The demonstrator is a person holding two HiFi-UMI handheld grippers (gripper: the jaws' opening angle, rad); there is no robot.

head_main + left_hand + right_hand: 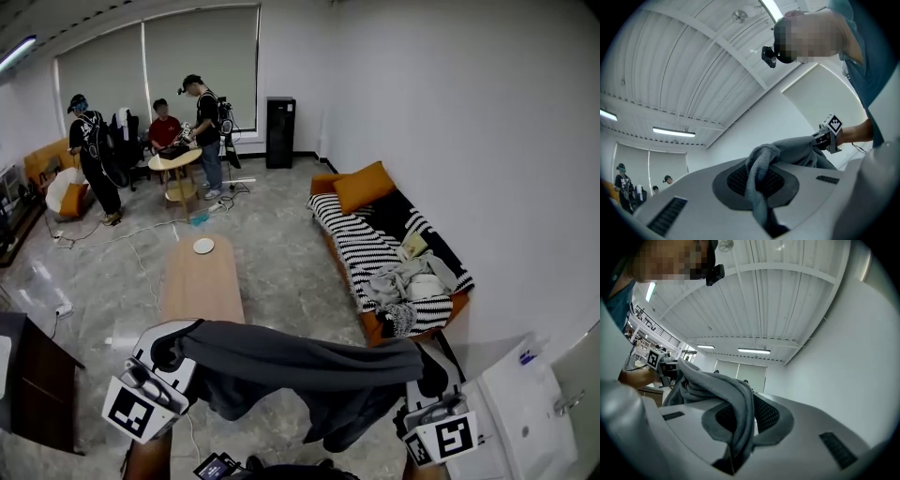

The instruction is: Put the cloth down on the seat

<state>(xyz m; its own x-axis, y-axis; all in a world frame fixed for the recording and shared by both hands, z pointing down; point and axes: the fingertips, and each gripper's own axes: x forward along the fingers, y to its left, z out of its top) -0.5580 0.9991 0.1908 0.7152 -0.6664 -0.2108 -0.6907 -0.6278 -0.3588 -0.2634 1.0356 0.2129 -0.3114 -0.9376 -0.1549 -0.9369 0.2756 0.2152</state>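
Low at 6 o'clock in the head view, the dark grey cloth hangs stretched between both grippers. The left gripper, at 7 o'clock, has its jaws clamped on one end; the right gripper, at 5 o'clock, pinches the other. The striped sofa stands at 2 o'clock, well apart, a heap of clothes on its near end.

Head view: cloth hid tips of left gripper, right gripper. Cloth edge between fingers was buried, unseen.
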